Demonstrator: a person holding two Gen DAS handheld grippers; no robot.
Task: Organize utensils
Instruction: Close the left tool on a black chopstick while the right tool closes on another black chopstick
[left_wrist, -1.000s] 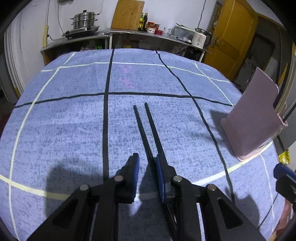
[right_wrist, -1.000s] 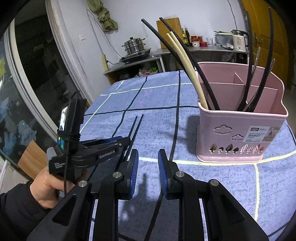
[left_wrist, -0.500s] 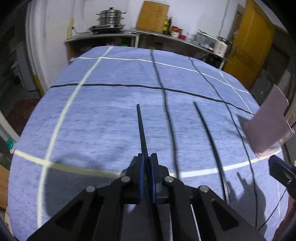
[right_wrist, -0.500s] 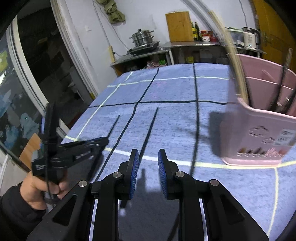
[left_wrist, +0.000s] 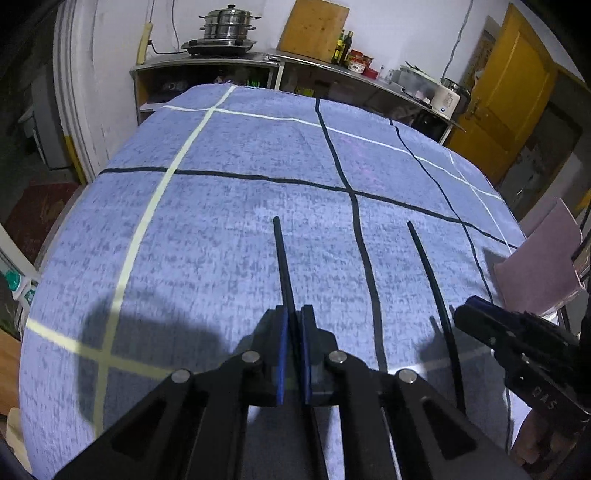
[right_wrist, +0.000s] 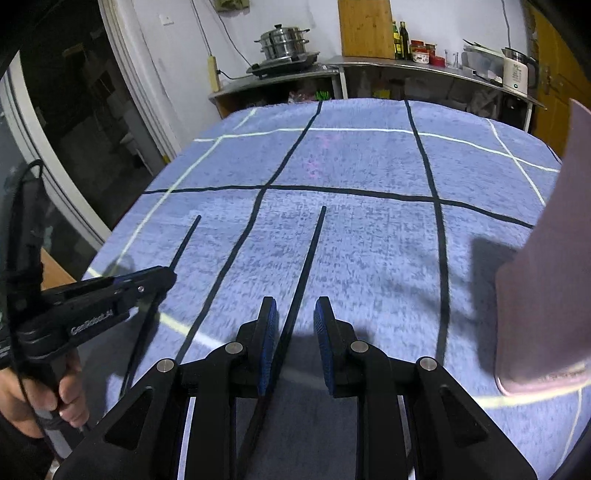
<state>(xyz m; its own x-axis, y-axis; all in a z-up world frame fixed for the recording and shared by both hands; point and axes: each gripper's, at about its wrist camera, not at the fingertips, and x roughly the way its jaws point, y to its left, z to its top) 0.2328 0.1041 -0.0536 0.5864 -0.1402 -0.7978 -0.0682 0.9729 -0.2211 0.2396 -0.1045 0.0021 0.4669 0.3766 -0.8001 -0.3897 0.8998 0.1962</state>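
Note:
My left gripper (left_wrist: 294, 314) is shut on the near end of a black chopstick (left_wrist: 282, 258), which points away over the blue cloth. A second black chopstick (left_wrist: 430, 280) lies on the cloth to its right, apart from the first. In the right wrist view this second chopstick (right_wrist: 312, 251) runs between the fingers of my right gripper (right_wrist: 294, 310), which stands open and low over it, pads off it. The left gripper (right_wrist: 168, 275) with its chopstick (right_wrist: 186, 240) shows at the left there. The pink utensil basket (right_wrist: 546, 277) stands at the right edge.
The round table wears a blue cloth (left_wrist: 221, 221) with black and cream lines; its rim drops off close at the left. A person's hand (right_wrist: 37, 398) grips the left tool. A steel counter with a pot (left_wrist: 229, 26) and a yellow door (left_wrist: 509, 92) lie beyond.
The left gripper closed on one chopstick of the pair and drew it left, away from the other. The right gripper swung left and down from the basket to straddle the second chopstick.

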